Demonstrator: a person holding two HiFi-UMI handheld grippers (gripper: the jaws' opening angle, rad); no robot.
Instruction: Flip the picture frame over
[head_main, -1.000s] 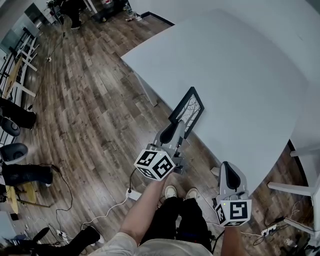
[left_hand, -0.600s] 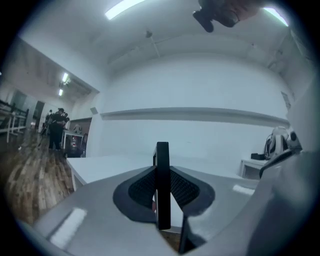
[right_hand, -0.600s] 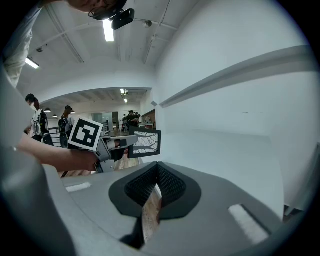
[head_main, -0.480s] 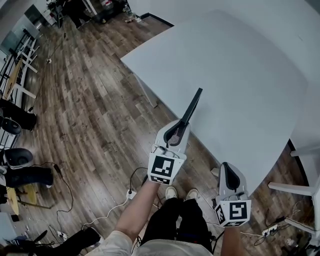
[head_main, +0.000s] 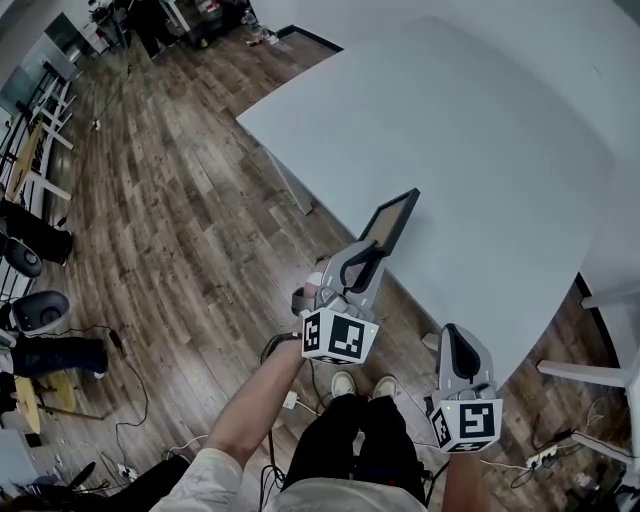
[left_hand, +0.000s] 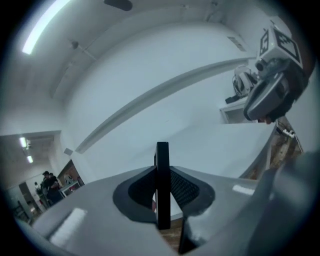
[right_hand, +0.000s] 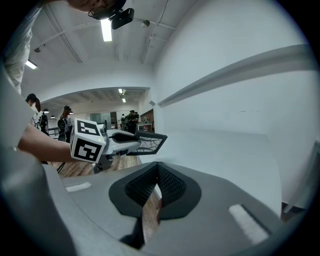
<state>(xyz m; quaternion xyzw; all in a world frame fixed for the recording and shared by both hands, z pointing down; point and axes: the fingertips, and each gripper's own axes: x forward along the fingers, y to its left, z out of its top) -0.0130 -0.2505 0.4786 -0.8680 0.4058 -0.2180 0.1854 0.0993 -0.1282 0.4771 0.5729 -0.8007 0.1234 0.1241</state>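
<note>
The picture frame (head_main: 390, 224) has a black border, and its brown backing faces up toward the head view. It hangs over the near edge of the white table (head_main: 480, 140), tilted. My left gripper (head_main: 366, 262) is shut on the frame's near end. In the left gripper view the frame (left_hand: 162, 185) stands edge-on between the jaws. The right gripper view shows the frame's branch-pattern picture side (right_hand: 145, 143) facing down, with the left gripper (right_hand: 122, 140) holding it. My right gripper (head_main: 452, 338) hovers lower right, off the table's edge, shut and holding nothing.
Wood floor (head_main: 180, 220) lies left of the table and below it. A table leg (head_main: 296, 190) stands near the corner. Cables and a power strip (head_main: 292, 399) lie by the person's shoes (head_main: 342, 383). White furniture (head_main: 600, 370) stands at right. People stand far off (right_hand: 65, 122).
The left gripper has rolled over with the frame in it. The picture side showed first, then the frame stood edge-on, and now the brown back shows. The right gripper stayed put.
</note>
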